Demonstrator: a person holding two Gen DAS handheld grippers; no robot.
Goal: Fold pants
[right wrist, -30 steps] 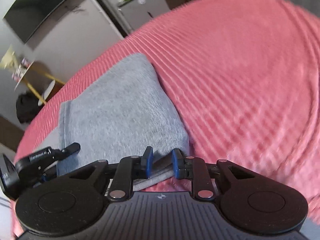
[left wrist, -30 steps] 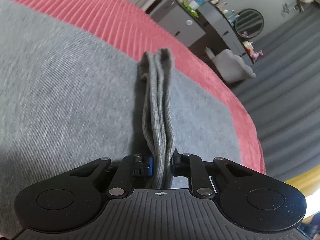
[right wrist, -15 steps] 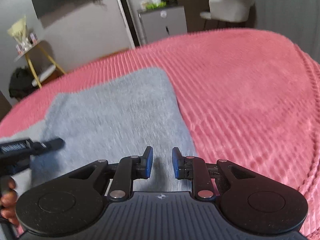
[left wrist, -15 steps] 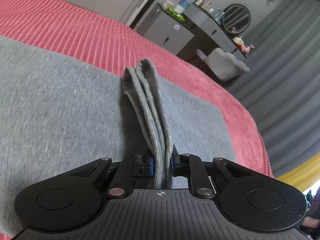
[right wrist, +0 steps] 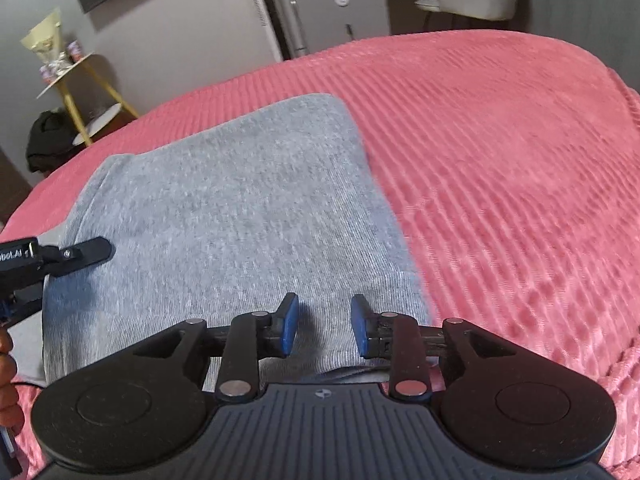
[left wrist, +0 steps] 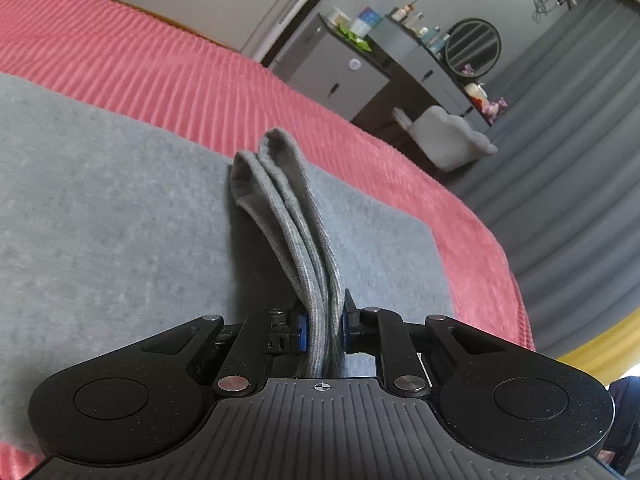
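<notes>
The gray pants (left wrist: 120,216) lie folded on a bed covered with a coral-red ribbed blanket (left wrist: 168,64). The left claw (left wrist: 323,330) is clamped tight on a bunched edge of the pants: several layers of gray knit stand up as a narrow ridge (left wrist: 280,200) that runs forward from between its blue pads and ends in two rounded loops, with flat fabric spread out on both sides of it. The right claw (right wrist: 325,330) hangs with its blue-padded jaws parted and nothing between them, directly over the near edge of the folded pants (right wrist: 224,216); whether it touches the cloth is unclear. From this claw the folded stack stretches forward and to the left, and bare blanket (right wrist: 500,152) fills everything to its right. The left claw's black fingertip (right wrist: 86,252) shows at the far left, over the pants' left edge.
</notes>
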